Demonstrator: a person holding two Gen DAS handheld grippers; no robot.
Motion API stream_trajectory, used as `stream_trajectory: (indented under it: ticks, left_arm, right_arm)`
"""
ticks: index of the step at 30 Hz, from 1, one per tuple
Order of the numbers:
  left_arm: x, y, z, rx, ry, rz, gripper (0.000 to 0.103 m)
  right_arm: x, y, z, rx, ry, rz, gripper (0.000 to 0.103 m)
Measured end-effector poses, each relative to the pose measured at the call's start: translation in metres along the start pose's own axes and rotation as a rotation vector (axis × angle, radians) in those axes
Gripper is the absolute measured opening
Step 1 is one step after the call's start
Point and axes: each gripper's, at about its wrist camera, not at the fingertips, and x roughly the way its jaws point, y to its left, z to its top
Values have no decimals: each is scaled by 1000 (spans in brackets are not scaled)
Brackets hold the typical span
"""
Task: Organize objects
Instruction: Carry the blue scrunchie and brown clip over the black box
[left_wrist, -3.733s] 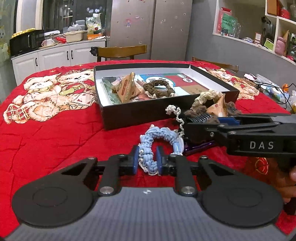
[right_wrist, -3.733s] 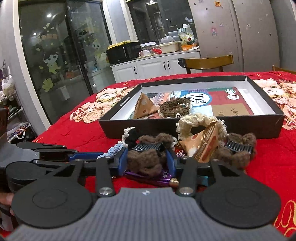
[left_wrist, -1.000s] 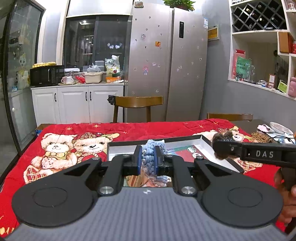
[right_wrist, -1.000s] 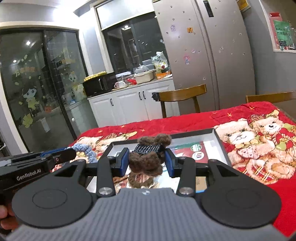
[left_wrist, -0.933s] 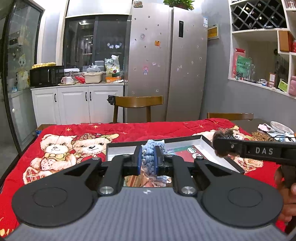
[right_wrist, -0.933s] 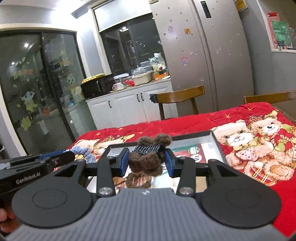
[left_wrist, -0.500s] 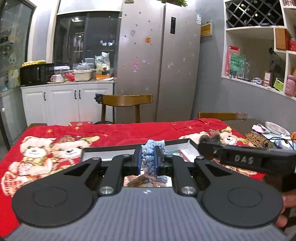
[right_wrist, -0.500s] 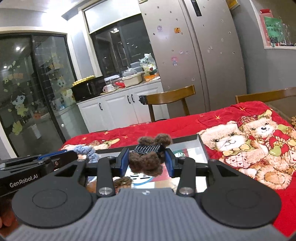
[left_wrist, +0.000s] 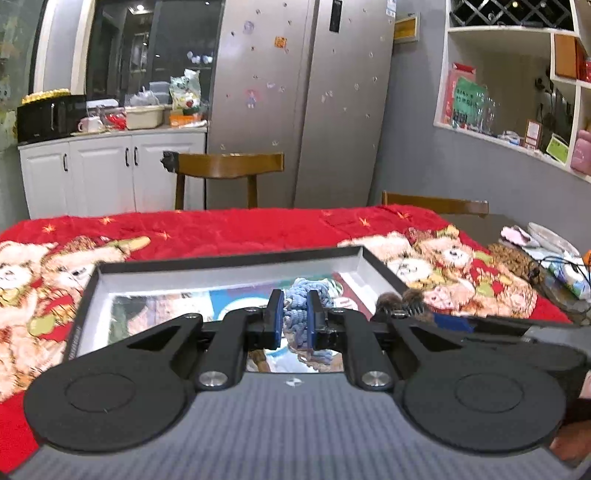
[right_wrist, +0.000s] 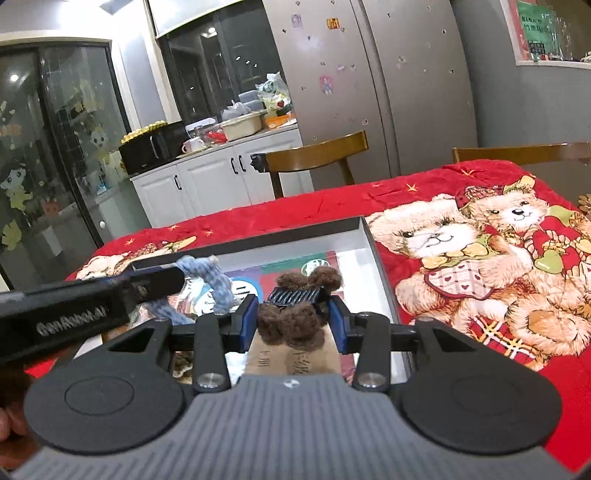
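Where the red quilted tablecloth printed with teddy bears (left_wrist: 229, 232) covers the tabletop, a shallow black cardboard box with a white inner wall (left_wrist: 229, 258) lies open, near the middle of the cloth, its long side facing the cameras. Colourful printed paper lines its floor. Beyond the far edge of the tabletop stand two brown wooden chairs (left_wrist: 225, 166), white base cabinets (left_wrist: 107, 173) carrying a black microwave (left_wrist: 51, 116), and a tall silver two-door refrigerator (left_wrist: 303, 99). A white wall shelf (left_wrist: 517, 74) hangs at the right in the left wrist view; glass doors with stickers (right_wrist: 48, 147) close off the left in the right wrist view.

Left gripper (left_wrist: 295, 317): blue pads pressed together on a pale blue braided yarn loop (left_wrist: 301, 295), which hangs between and below the fingertips. It is held above the box floor, over the middle-right part of the box. In the right wrist view the same loop (right_wrist: 210, 275) dangles from the tip of the left tool, above the box's left half.

Right gripper (right_wrist: 293, 319): jaws partly apart, pinching a fuzzy brown hair claw clip with a black toothed spine (right_wrist: 295, 310). The clip sits between the pads, above the box's right near corner, over a tan paper card (right_wrist: 291, 360) on the box floor. Whether either item touches the box floor cannot be told.
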Motion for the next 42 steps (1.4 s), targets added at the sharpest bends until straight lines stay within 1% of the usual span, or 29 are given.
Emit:
stream_trajectory:
  ticks: [6, 11, 16, 18, 22, 32, 37, 42]
  left_arm:
    - [13, 2, -10, 15, 25, 1, 15]
    - [14, 3, -16, 9, 40, -13, 15]
    - [11, 5, -17, 9, 40, 1, 15]
    - [11, 5, -17, 6, 42, 2, 15]
    - [12, 7, -17, 3, 50, 5, 15]
    - [17, 8, -21, 8, 66, 17, 15]
    - [17, 6, -22, 20, 58, 17, 16]
    - [16, 11, -19, 3, 62, 29, 17]
  right_arm:
    - [3, -3, -4, -5, 16, 1, 45]
    - [6, -6, -6, -6, 25, 3, 45]
    - [10, -9, -8, 13, 42, 15, 45]
    - [11, -8, -10, 2, 40, 7, 45]
    - [10, -12, -9, 14, 31, 29, 46]
    - [9, -9, -11, -9, 27, 32, 47]
    - [9, -10, -12, -4, 33, 31, 52]
    - [7, -13, -14, 19, 19, 48, 57]
